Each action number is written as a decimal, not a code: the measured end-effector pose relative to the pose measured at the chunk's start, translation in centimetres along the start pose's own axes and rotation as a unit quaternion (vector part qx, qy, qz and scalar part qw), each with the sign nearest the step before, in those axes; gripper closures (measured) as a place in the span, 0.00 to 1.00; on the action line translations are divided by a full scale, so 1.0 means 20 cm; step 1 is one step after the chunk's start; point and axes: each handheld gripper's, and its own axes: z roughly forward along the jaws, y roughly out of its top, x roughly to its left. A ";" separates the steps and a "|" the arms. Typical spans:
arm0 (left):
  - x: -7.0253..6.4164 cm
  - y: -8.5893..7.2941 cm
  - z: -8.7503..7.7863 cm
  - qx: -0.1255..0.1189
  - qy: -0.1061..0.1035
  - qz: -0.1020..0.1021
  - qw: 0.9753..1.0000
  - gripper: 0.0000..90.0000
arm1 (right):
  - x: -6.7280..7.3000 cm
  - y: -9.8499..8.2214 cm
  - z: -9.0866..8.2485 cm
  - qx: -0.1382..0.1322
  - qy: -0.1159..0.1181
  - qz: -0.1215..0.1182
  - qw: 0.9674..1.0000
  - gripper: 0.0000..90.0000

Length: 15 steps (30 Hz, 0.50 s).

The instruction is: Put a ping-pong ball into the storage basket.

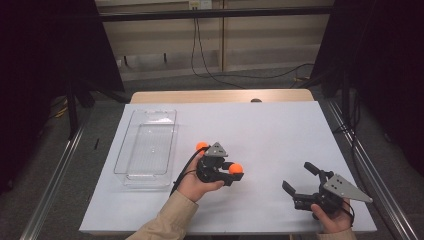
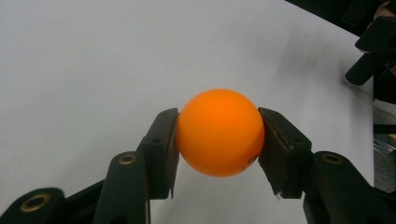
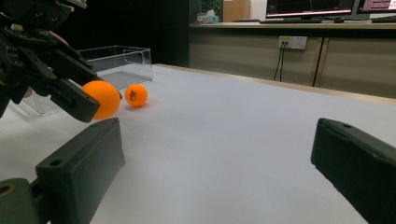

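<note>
Ball, held: orange ping-pong ball [image 2: 220,132] sits clamped betw. the two pads of the left gripper [image 1: 233,173], pads pressing its left and right sides. Grip is across the widest part, prob. so a round, slick thing can't squirt out.
Ball, loose: second orange ball [image 1: 201,146] rests on the white table top [image 1: 270,130], just beyond the left gripper, toward the far edge.
Where: held ball is mid-table, a little nearer the near edge than the far one; looks just off the surface, can't tell for sure.
Bin: clear plastic bin [image 1: 146,145] lies along the left side of the table, long axis running near-to-far, nothing in it. Likely the drop spot, hence the left hand doing the pick, my guess.
Right gripper: right gripper [image 1: 299,182] near the near-right corner, jaws wide apart, nothing betw. them. Reads as parked out of the way.
High view gives: whole layout, bin vs. both hands vs. table edges; grip contact too small to judge there.
Left gripper view gives: pads actually touching the ball, small dark print low on its right side.
Right gripper view gives: side-on look, both balls at once, loose one showing a dark logo, bin wall behind them.
</note>
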 end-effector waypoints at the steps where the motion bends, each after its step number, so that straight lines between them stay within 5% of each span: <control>1: 0.00 0.00 0.00 0.000 0.000 0.000 1.000 0.56 | 0.00 0.00 0.00 0.000 0.000 0.000 1.000 0.02; 15: 0.01 0.01 -0.03 -0.004 0.002 -0.006 1.000 0.56 | 0.00 0.00 0.00 0.002 -0.001 0.000 1.000 0.01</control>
